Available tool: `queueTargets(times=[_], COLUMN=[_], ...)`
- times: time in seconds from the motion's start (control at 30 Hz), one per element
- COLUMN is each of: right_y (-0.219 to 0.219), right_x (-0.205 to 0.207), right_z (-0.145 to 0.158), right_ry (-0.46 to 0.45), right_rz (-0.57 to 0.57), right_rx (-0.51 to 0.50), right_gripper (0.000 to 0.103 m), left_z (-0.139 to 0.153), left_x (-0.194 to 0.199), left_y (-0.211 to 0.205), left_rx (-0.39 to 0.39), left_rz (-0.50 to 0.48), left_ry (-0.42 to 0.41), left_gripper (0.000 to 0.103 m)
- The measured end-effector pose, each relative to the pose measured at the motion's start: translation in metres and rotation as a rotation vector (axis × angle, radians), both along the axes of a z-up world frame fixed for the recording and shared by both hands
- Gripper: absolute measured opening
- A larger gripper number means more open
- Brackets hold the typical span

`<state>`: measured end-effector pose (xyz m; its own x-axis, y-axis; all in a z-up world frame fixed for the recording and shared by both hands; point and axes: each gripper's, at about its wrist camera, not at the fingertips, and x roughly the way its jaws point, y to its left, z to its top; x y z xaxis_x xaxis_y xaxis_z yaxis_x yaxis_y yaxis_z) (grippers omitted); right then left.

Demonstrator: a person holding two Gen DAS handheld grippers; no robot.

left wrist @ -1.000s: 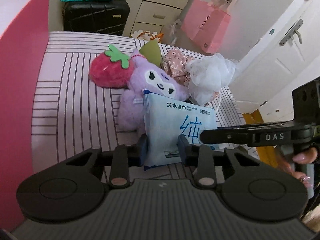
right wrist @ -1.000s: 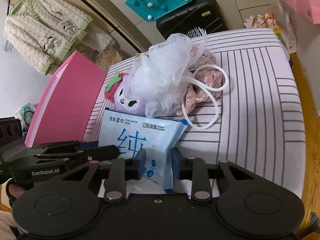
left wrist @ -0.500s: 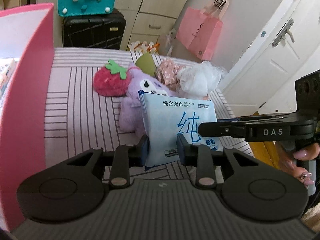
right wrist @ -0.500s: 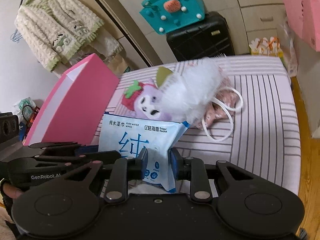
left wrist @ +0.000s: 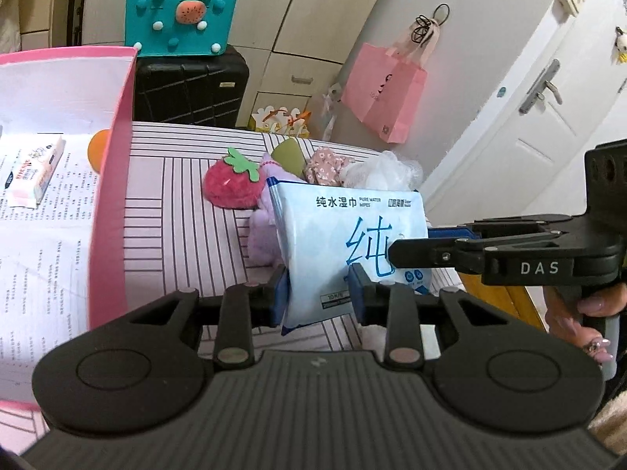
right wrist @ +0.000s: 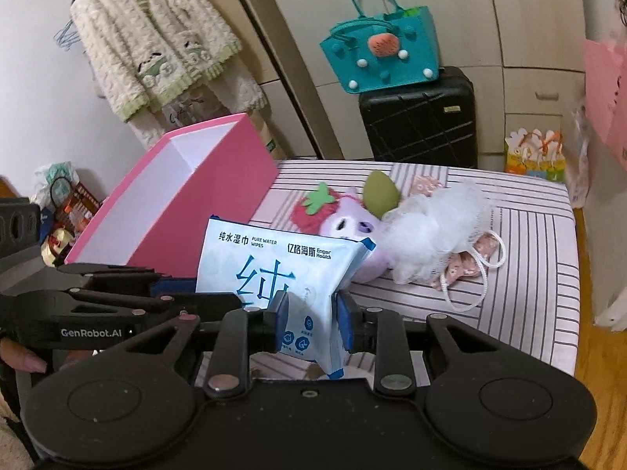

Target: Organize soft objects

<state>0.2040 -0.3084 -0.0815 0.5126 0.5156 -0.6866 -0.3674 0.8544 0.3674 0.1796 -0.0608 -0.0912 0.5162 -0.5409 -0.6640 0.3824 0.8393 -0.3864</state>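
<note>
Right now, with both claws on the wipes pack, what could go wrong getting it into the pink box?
The wet wipes pack is soft and pinched only near its lower edge by the left claw and right claw, so it could sag or slip. It might also catch on the pink box wall.

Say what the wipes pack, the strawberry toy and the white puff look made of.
Wipes pack: thin glossy plastic film, judging by creases and printed sheen. Strawberry toy: fuzzy red plush with a flat green leaf, probably felt. White puff: gathered nylon-like mesh, with a looped cord beside it.
</note>
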Motion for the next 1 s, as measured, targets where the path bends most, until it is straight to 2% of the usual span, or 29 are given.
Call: queueTargets(times=[0.2, 0.6, 0.8, 1.0], right_y=[0.013, 0.057, 0.082, 0.112], right_x=[-0.022, -0.074, -0.096, -0.106], right_z=[0.011, 0.026, 0.046, 0.066], right_ry=[0.001, 0.035, -0.001, -0.054], right_rz=[0.03, 0.117, 0.171, 0.221], right_rx=[-0.017, -0.123, -0.157, -0.168], right_gripper=[0.036, 0.043, 0.045, 0.046], left_z=[0.005, 0.017, 0.031, 0.05], left_x=[-0.015, -0.059, -0.073, -0.08], left_y=[0.014, 0.047, 0.076, 0.108], left_rx=[0.005, 0.05, 0.042, 0.066], left_rz=[-0.025, -0.101, -0.109, -0.104], left_ry=[0.034, 0.091, 0.098, 0.055], left_gripper=[0.032, 0.032, 0.032, 0.032])
